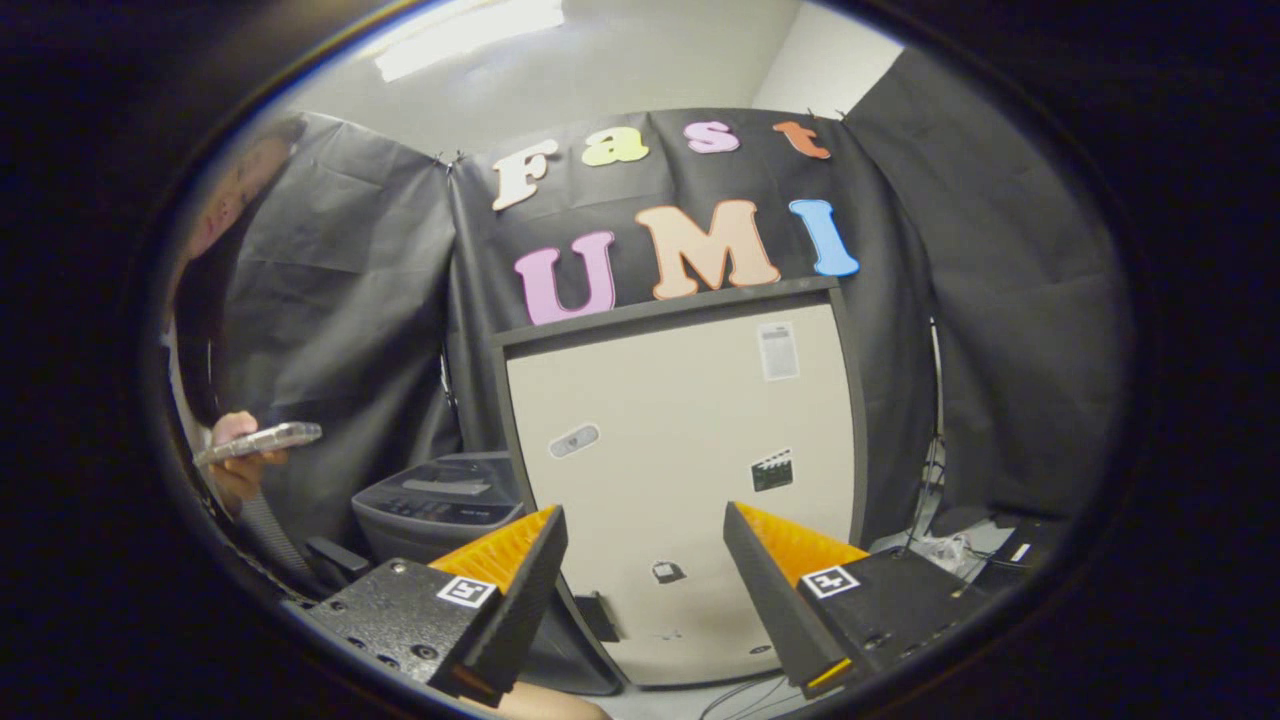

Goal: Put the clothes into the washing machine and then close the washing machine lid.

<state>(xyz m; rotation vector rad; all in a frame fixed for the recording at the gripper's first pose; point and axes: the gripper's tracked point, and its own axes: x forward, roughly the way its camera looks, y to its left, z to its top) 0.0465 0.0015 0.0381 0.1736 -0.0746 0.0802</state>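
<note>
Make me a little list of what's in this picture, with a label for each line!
gripper: open, fingers apart, holding nothing
beyond the fingers: upright beige panel with small stickers, dark frame
washing machine: grey, beyond the left finger, beside the panel; lid state hard to tell
clothes: none to be made out
person: hand holding a phone, beside the washing machine
right of the panel: cables and clutter
</note>
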